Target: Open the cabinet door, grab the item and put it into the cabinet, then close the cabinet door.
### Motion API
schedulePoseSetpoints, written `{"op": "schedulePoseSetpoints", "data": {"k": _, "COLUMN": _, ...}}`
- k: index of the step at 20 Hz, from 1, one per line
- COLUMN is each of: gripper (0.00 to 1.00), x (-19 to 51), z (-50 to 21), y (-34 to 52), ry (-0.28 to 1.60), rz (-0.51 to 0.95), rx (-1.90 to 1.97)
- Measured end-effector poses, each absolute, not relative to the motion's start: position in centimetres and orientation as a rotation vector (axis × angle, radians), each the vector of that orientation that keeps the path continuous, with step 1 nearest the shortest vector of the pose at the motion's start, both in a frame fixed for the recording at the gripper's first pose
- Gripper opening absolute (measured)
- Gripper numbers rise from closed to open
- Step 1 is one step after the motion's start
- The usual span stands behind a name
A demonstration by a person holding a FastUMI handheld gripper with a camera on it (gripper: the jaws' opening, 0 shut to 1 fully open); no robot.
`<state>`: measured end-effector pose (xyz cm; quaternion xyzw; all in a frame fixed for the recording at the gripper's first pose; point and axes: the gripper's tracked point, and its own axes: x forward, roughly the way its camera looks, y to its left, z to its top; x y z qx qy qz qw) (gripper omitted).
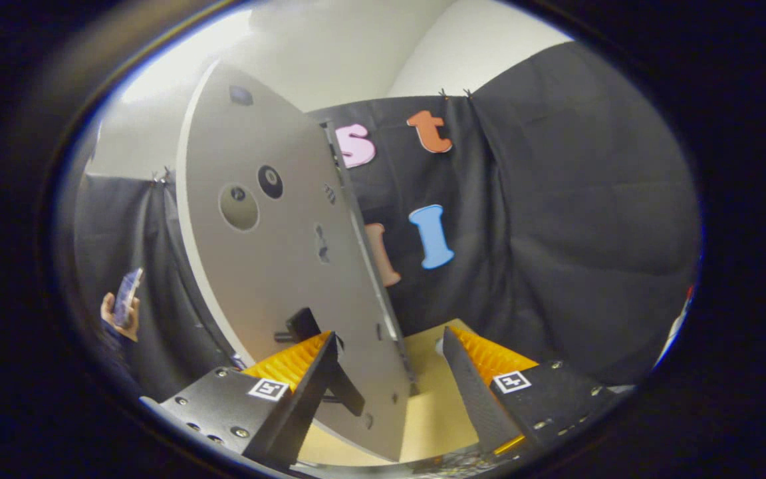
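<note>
**Door edge sitting between the fingers**

Starting over on the left — there's a hand (119, 318) holding up a phone (127, 297), right against the black cloth wall (576, 219) on that side. Only the hand and a bit of dark sleeve below it can be made out.

Next comes the cabinet door (276, 253), and it's the big thing here. It's a pale grey panel seen at a steep angle, tilted in this fisheye view, with its near edge running down toward the gripper. The face has a couple of round recesses, a few small dark holes, and some hinge hardware along the edge that faces the wall. A dark knob or handle (300, 326) sticks out low on the face, just beside the left finger — I can't tell if the finger actually touches it.

The gripper (389, 349) is spread wide. The left finger (303, 372) sits in front of the door's face, the right finger (473, 376) is well clear on the other side, so the door's lower edge passes between them without being squeezed.

Under the fingers there's a light wooden tabletop (433, 406). A small pale round thing (439, 345) peeks out just by the right finger's tip; too little shows to say what it is.
</note>
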<state>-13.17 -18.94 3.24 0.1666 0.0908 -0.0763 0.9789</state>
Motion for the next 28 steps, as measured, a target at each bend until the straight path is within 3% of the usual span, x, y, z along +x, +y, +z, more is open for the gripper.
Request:
{"op": "schedulePoseSetpoints", "data": {"k": 16, "gripper": 0.96, "x": 1.2, "z": -0.4, "y": -4.8, "ry": 0.278, "rz": 0.271, "rx": 0.313}}
{"op": "schedulePoseSetpoints", "data": {"k": 22, "gripper": 0.96, "x": 5.8, "z": -1.9, "y": -2.2, "ry": 0.283, "rz": 0.323, "rx": 0.312}}
{"op": "schedulePoseSetpoints", "data": {"k": 28, "gripper": 0.96, "x": 5.5, "z": -1.3, "y": -2.6, "ry": 0.279, "rz": 0.33, "rx": 0.349}}
